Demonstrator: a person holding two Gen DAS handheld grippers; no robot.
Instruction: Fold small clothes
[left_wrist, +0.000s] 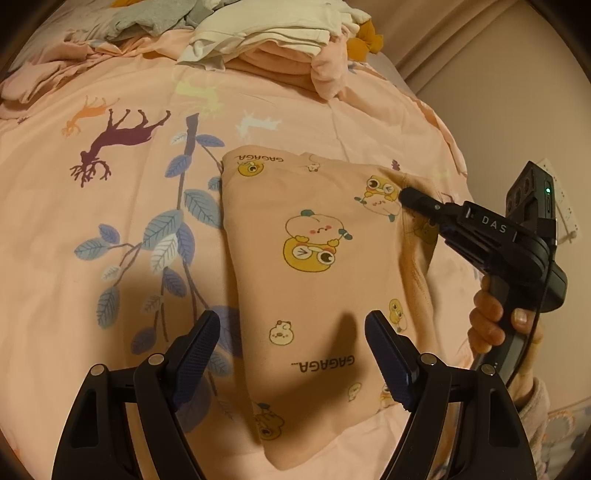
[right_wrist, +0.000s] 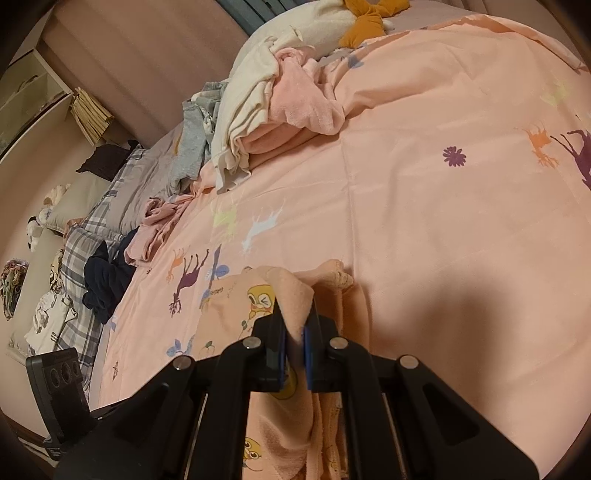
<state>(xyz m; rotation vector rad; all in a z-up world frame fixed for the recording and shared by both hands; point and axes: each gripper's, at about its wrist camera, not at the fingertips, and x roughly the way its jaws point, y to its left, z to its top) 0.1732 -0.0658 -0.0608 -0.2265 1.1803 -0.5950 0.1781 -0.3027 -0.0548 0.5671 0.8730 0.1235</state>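
Observation:
A small peach garment (left_wrist: 317, 266) printed with yellow cartoon figures and the word GAGAGA lies partly folded on the pink bedspread (left_wrist: 110, 229). My left gripper (left_wrist: 291, 336) hovers open above its near half, nothing between the fingers. My right gripper (left_wrist: 408, 195), held by a hand (left_wrist: 491, 317), comes in from the right and pinches the garment's right edge. In the right wrist view that gripper (right_wrist: 294, 332) is shut on a raised fold of the peach garment (right_wrist: 291, 295), whose fabric sticks up between the blue pads (right_wrist: 282, 339).
A heap of unfolded clothes, cream (left_wrist: 266, 33), pink (left_wrist: 295, 66) and grey (left_wrist: 147, 22), lies at the far side of the bed. Dark and plaid items (right_wrist: 107, 280) crowd the bed's left edge. A wall (left_wrist: 498, 92) runs along the right.

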